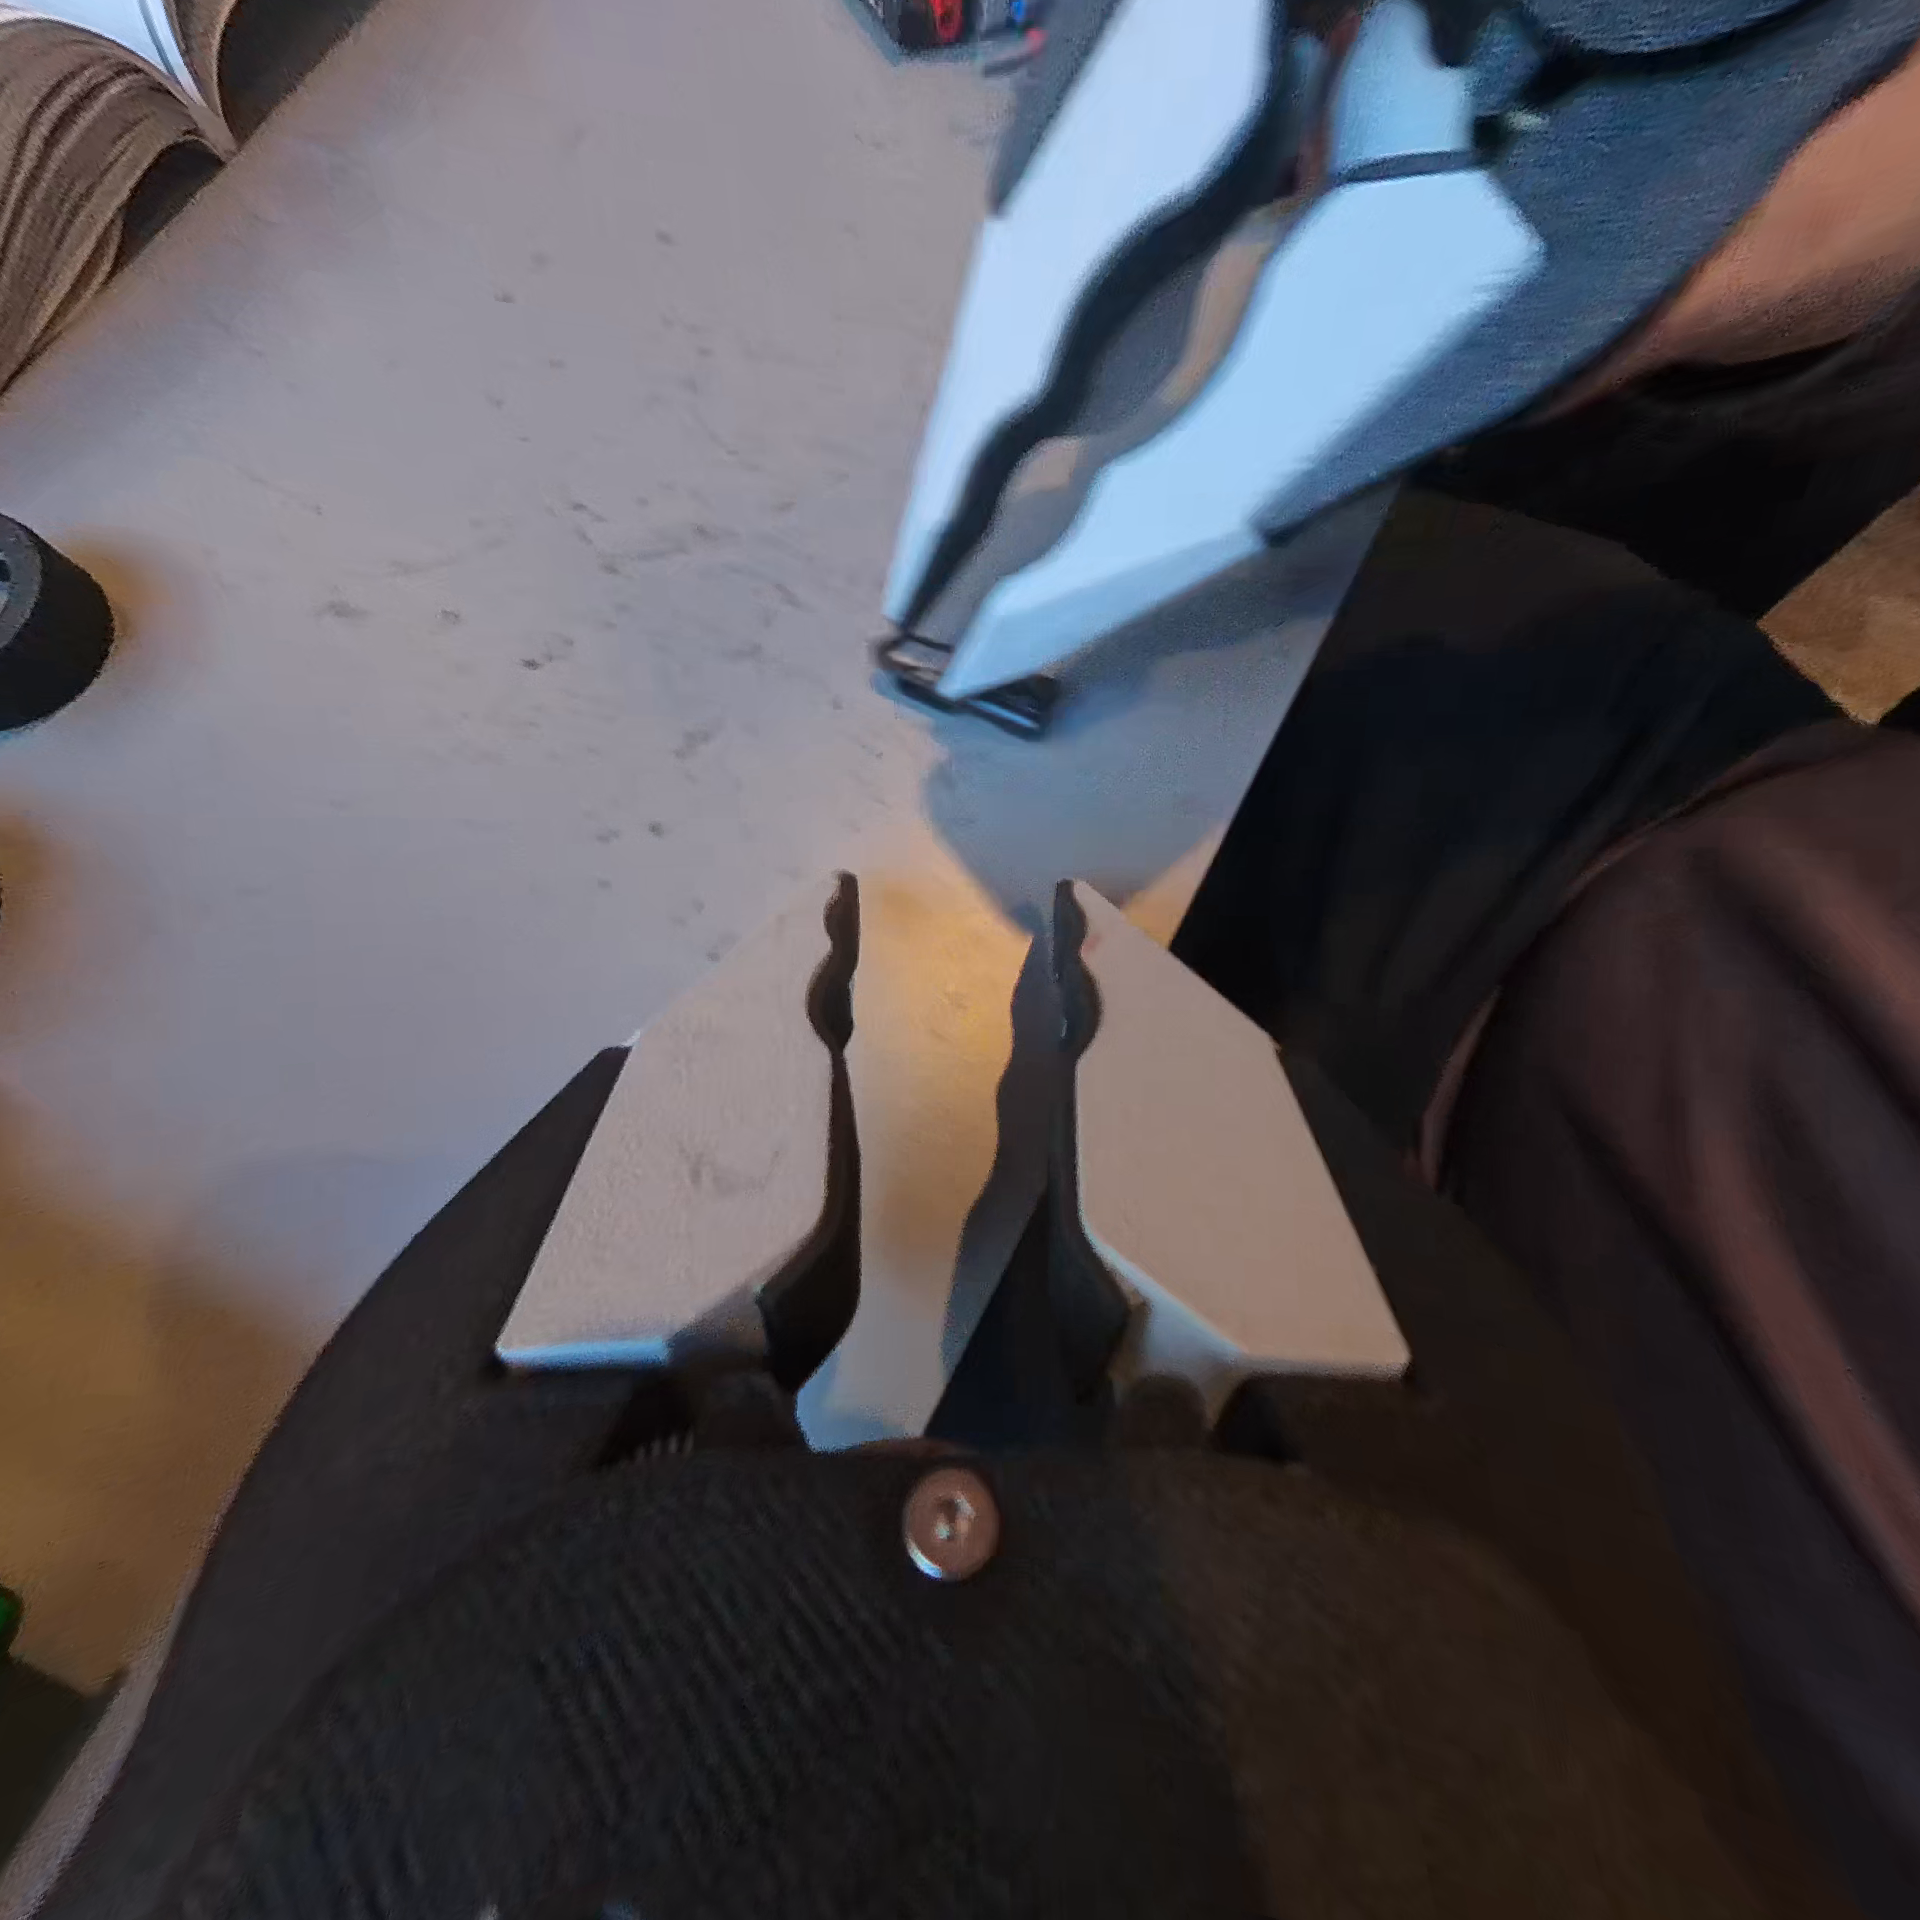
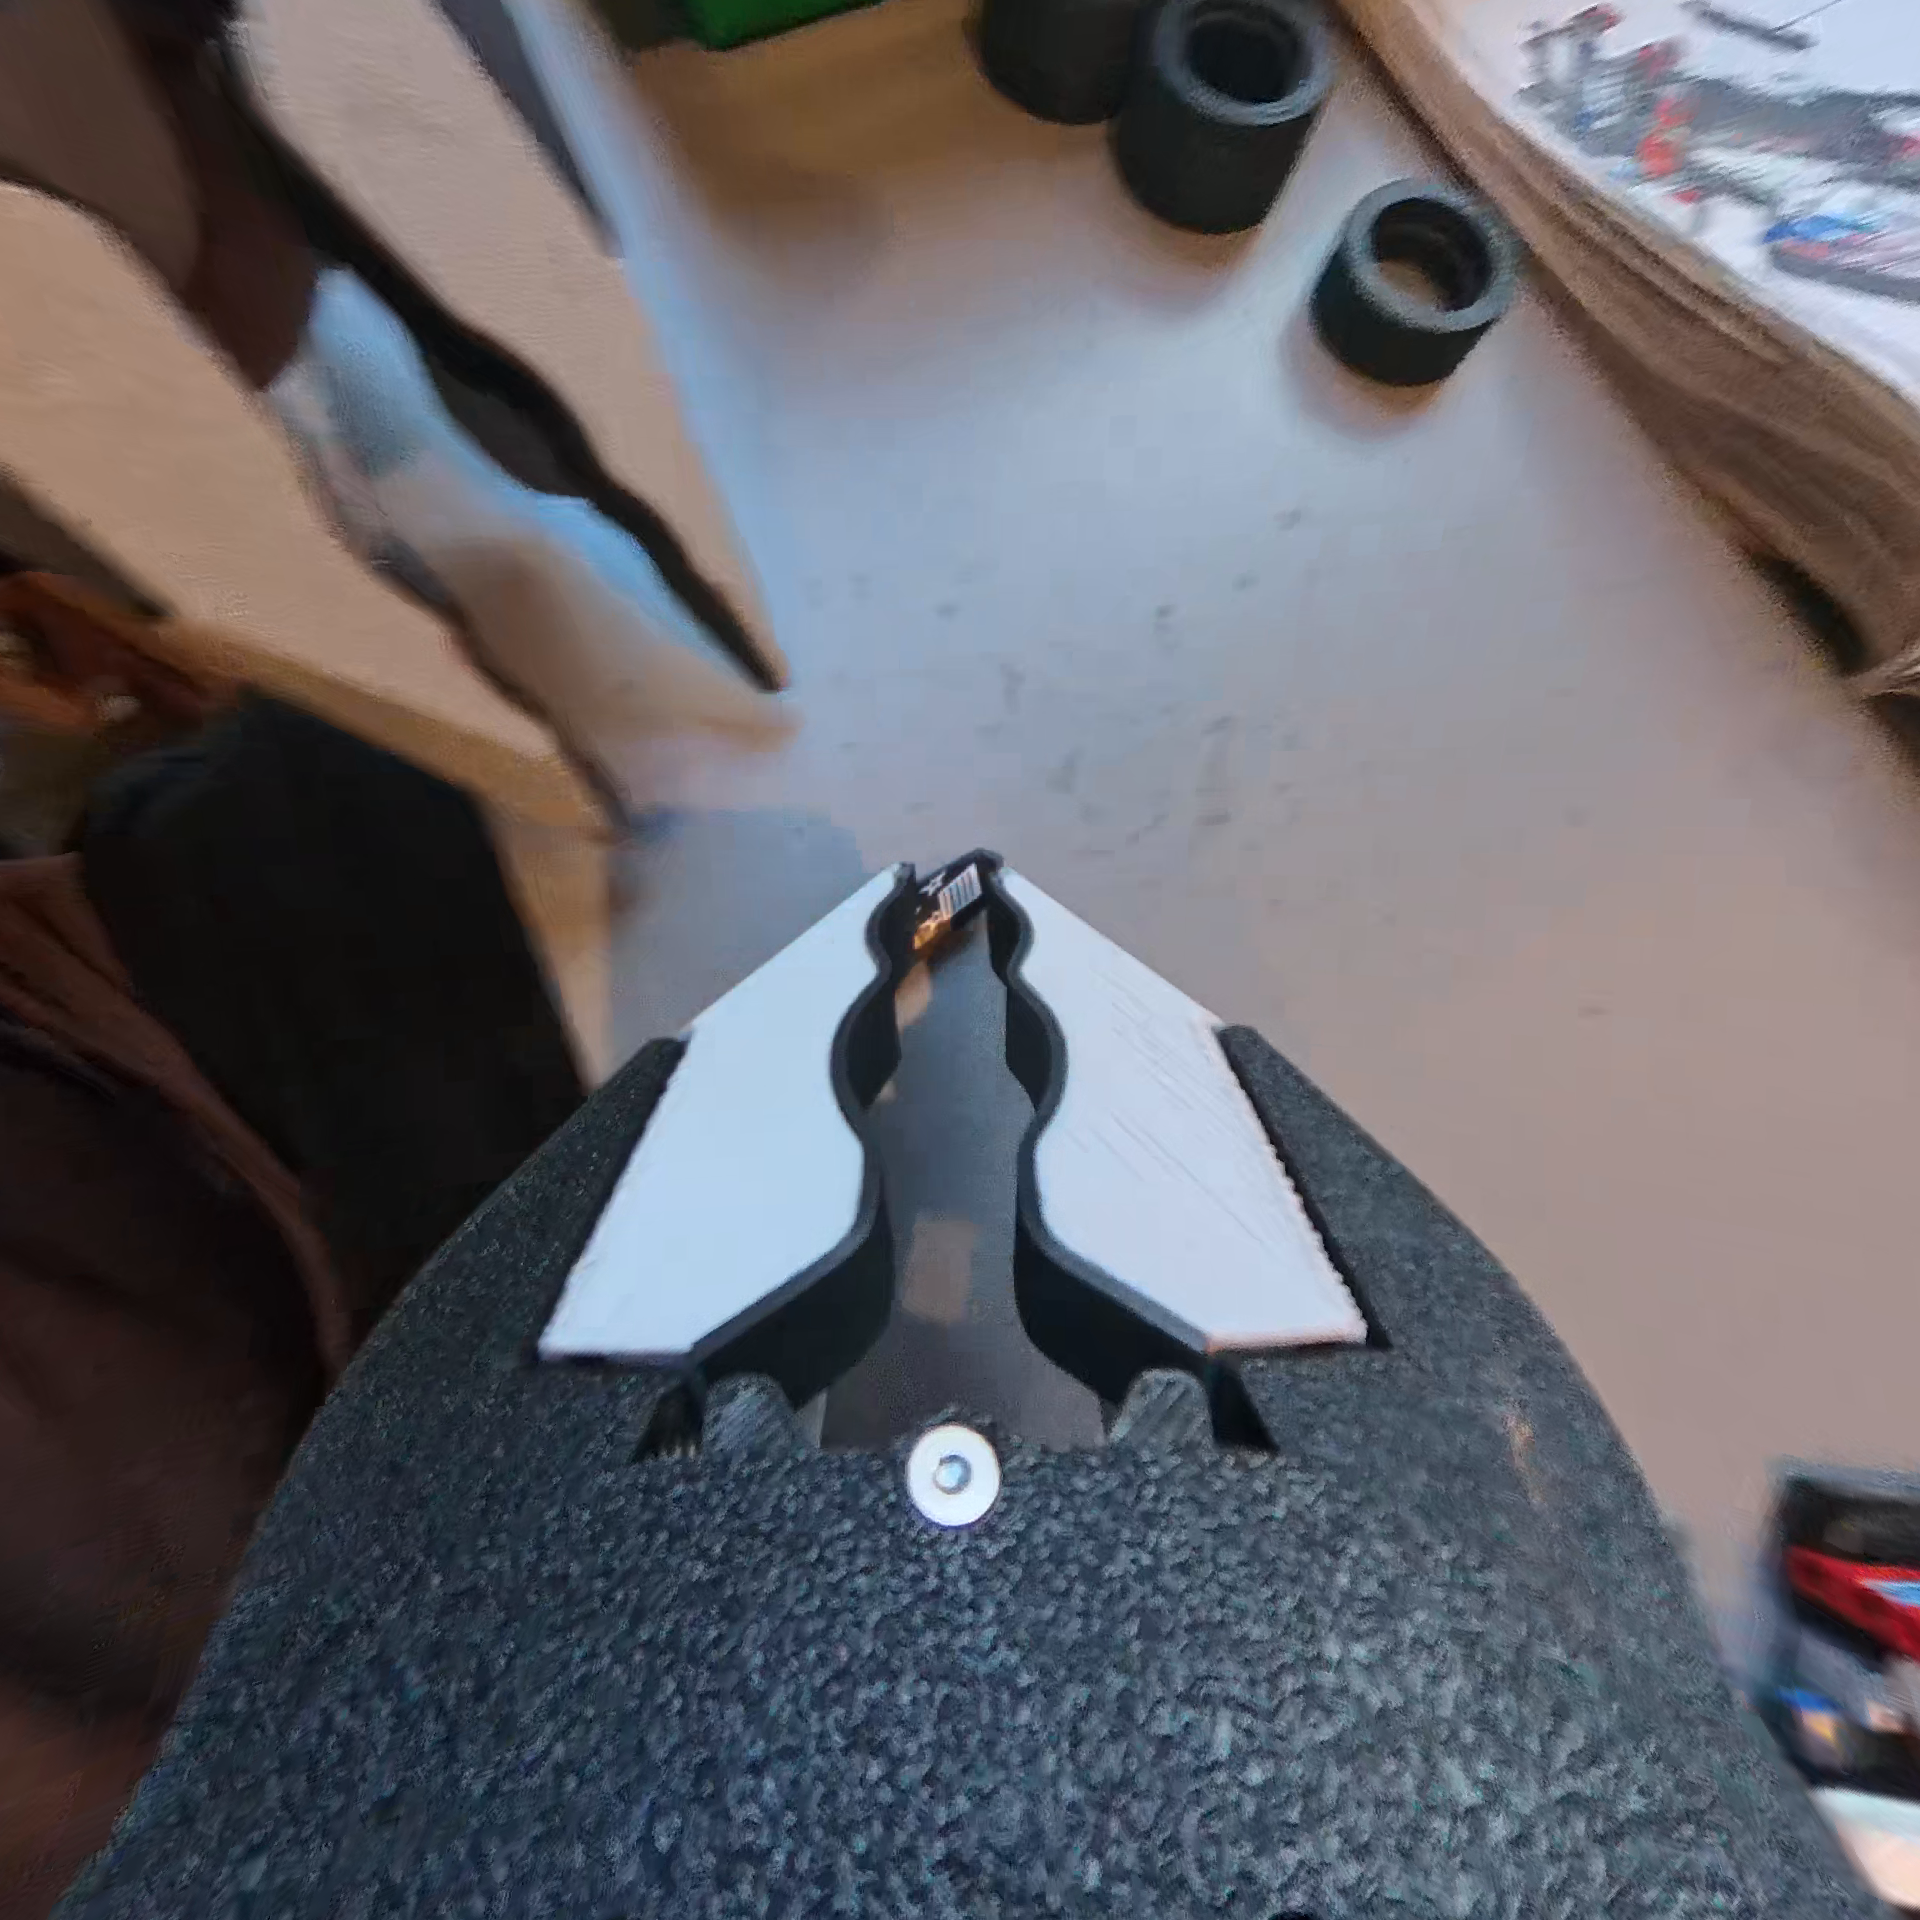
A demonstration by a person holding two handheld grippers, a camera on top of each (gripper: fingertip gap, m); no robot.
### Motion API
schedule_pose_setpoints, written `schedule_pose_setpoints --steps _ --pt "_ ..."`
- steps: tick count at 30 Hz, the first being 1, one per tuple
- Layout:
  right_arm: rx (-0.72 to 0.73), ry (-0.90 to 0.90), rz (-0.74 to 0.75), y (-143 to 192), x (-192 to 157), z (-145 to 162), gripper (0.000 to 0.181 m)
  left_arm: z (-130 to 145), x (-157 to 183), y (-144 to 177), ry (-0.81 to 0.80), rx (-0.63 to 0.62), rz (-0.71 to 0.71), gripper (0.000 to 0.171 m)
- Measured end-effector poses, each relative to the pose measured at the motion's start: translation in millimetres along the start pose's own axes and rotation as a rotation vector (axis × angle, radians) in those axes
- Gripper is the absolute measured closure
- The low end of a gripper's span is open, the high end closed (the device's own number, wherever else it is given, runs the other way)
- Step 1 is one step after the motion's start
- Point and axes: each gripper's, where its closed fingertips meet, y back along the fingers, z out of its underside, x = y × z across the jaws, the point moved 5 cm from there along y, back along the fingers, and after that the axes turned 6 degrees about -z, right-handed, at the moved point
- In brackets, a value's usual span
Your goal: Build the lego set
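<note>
Scuffed pale tabletop (image 2: 1299, 727) is lying under both tools, with black rubber tyres (image 2: 1413, 281) sitting at its far edge beside an instruction booklet (image 2: 1766, 187). Right gripper (image 2: 951, 894) is pinching a small black lego piece (image 2: 951, 896) at its tips, while left gripper (image 1: 956, 914) is hanging near with fingers apart, holding nothing.

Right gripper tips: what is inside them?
The right gripper is pinching a small flat black lego piece with a printed sticker. Its white fingers cover the piece's sides; the left gripper is empty.
</note>
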Motion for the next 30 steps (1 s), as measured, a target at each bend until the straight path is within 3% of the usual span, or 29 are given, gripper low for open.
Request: schedule_pose_setpoints --steps 5,10,13,17,21,30 --pt "0.015 -0.074 0.032 -6.5 47.1 -17.5 0.170 -15.6 -14.4 -4.1 0.131 0.106 -0.072 0.134" --pt "0.226 -0.171 0.066 43.8 52.3 -26.8 0.174 -35.3 -49.7 -1.4 0.266 0.248 -0.191 0.120" --pt "0.319 -0.213 0.016 52.4 36.1 -15.0 0.173 -48.2 -60.2 -3.5 0.211 0.321 -0.220 0.114" --pt "0.331 -0.196 0.041 32.6 24.4 -1.5 0.171 -59.2 -45.3 -12.0 0.050 0.359 -0.103 0.112" --pt "0.382 -0.154 0.085 29.4 29.1 -11.9 0.172 -59.7 -32.0 -10.4 -0.063 0.387 -0.042 0.115" --pt "0.520 -0.165 0.044 24.5 55.8 -34.2 0.167 -62.7 -33.9 2.0 -0.042 0.495 -0.004 0.127"
